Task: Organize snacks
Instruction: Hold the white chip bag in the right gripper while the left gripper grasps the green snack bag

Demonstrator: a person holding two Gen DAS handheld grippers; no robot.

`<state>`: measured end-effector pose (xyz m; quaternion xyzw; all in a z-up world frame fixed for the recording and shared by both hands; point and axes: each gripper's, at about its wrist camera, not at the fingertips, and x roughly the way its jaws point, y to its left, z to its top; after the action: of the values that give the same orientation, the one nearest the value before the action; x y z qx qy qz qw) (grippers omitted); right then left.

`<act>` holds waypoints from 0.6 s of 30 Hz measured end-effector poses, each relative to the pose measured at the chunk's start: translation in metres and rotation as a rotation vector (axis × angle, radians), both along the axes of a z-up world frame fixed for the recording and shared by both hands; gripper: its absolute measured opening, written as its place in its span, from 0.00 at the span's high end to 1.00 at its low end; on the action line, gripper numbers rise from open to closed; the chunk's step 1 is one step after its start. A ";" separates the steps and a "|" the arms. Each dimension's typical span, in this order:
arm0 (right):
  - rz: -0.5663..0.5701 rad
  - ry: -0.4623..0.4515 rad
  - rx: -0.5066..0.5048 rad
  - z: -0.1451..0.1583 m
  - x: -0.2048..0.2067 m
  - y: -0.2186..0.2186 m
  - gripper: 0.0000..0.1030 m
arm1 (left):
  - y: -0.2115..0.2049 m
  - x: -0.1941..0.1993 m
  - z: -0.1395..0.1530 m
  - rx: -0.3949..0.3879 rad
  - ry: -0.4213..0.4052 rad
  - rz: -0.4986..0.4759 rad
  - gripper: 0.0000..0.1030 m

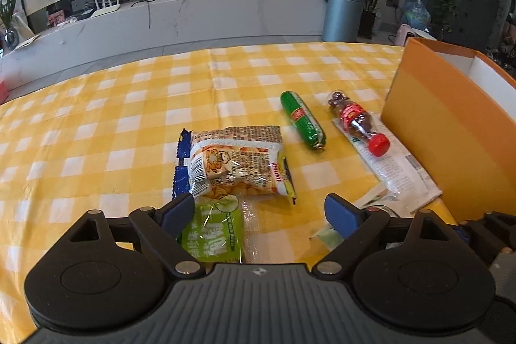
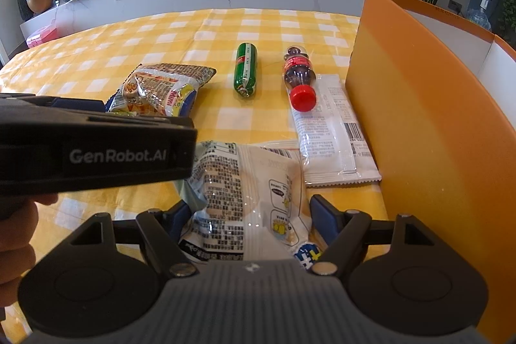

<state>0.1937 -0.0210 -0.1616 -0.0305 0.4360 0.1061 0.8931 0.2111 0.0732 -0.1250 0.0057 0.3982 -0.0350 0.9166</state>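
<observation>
The left gripper point(image 1: 258, 210) hangs with fingers spread wide, a green packet point(image 1: 211, 234) lying just inside at seven o'clock; the right gripper point(image 2: 248, 215) pinches a white snack bag point(image 2: 248, 199), with the orange box point(image 2: 435, 118) at two o'clock on the checked tablecloth point(image 2: 161, 34)

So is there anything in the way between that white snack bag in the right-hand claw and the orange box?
Nothing visible blocks it. The white snack bag sits between the right gripper fingers, and the orange box stands just to its right. The flat white packet lies further ahead beside the box wall.
</observation>
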 end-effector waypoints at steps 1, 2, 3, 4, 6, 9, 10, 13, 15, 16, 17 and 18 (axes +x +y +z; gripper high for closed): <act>0.000 0.000 0.000 0.000 0.000 0.000 0.27 | 0.000 0.001 -0.001 0.012 -0.002 0.008 0.00; 0.001 0.000 0.000 0.000 0.000 0.000 0.27 | -0.001 0.002 -0.002 0.026 -0.003 0.013 0.00; 0.001 0.000 0.000 0.000 0.000 0.000 0.27 | -0.001 0.004 -0.004 0.041 -0.006 0.016 0.00; 0.000 0.000 0.000 0.000 0.000 0.000 0.27 | -0.002 0.004 -0.005 0.055 -0.008 0.018 0.00; 0.001 0.000 0.000 0.000 0.000 0.000 0.27 | -0.004 0.005 -0.008 0.078 -0.015 0.014 0.00; 0.001 0.000 0.000 0.000 0.000 0.000 0.27 | -0.005 0.003 -0.008 0.091 -0.030 0.013 0.10; 0.001 -0.001 0.000 0.000 0.000 0.000 0.27 | -0.005 0.002 -0.008 0.104 -0.030 0.017 0.12; 0.001 -0.001 0.000 0.000 0.000 0.000 0.27 | -0.002 -0.003 -0.006 0.131 -0.037 0.030 0.29; 0.002 -0.001 0.000 0.000 0.000 0.000 0.27 | 0.001 -0.008 -0.004 0.125 -0.038 0.019 0.37; 0.002 -0.001 0.000 0.000 0.000 0.000 0.27 | 0.002 -0.010 -0.002 0.124 -0.038 0.016 0.40; 0.002 -0.001 0.000 0.000 0.000 0.000 0.27 | 0.004 -0.013 -0.001 0.121 -0.037 0.015 0.43; 0.002 -0.001 0.000 0.000 0.000 0.000 0.27 | 0.006 -0.015 0.000 0.114 -0.036 0.017 0.44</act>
<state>0.1936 -0.0208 -0.1618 -0.0310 0.4353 0.1071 0.8933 0.1957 0.0793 -0.1249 0.0553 0.3831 -0.0044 0.9220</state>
